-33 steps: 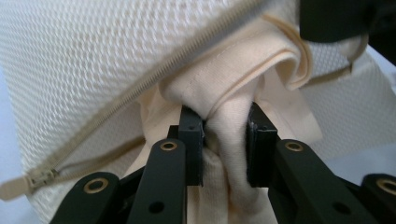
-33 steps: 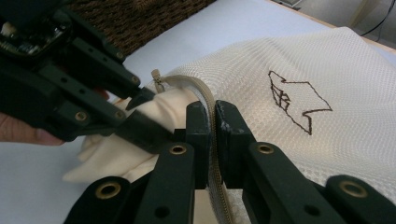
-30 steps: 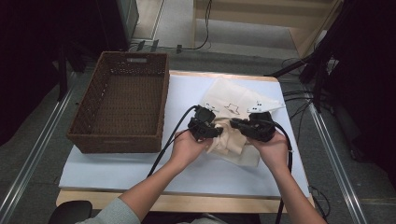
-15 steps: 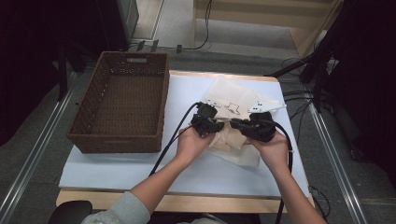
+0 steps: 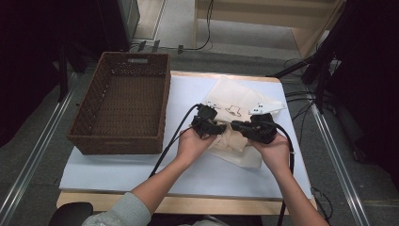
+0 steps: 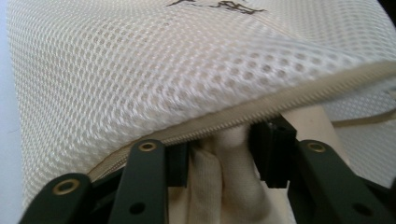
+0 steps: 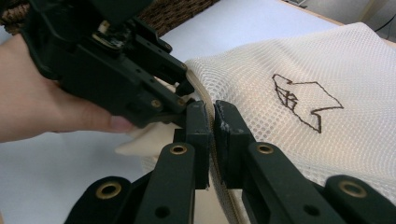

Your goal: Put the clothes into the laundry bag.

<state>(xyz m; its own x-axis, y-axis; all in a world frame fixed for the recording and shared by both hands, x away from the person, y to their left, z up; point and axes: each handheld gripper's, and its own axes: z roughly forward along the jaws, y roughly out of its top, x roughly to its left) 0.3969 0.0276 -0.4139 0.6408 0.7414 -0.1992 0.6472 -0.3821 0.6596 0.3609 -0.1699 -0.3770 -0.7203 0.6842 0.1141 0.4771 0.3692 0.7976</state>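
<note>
So the cream mesh laundry bag is lying at the white table centre, wicker basket at 9 o'clock. Right gripper is pinching its zipper edge; left gripper has just been opening, beige cloth sitting loose between its jaws.

cream mesh bag, cloth inside

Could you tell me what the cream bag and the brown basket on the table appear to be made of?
The cream bag looks like soft synthetic mesh, matte: a regular honeycomb of small holes, with a zip-like toothed edge and a dark stitched motif. The brown basket looks woven, perhaps rattan or a plastic imitation: tight interlaced strands across walls and floor, dull finish.
</note>
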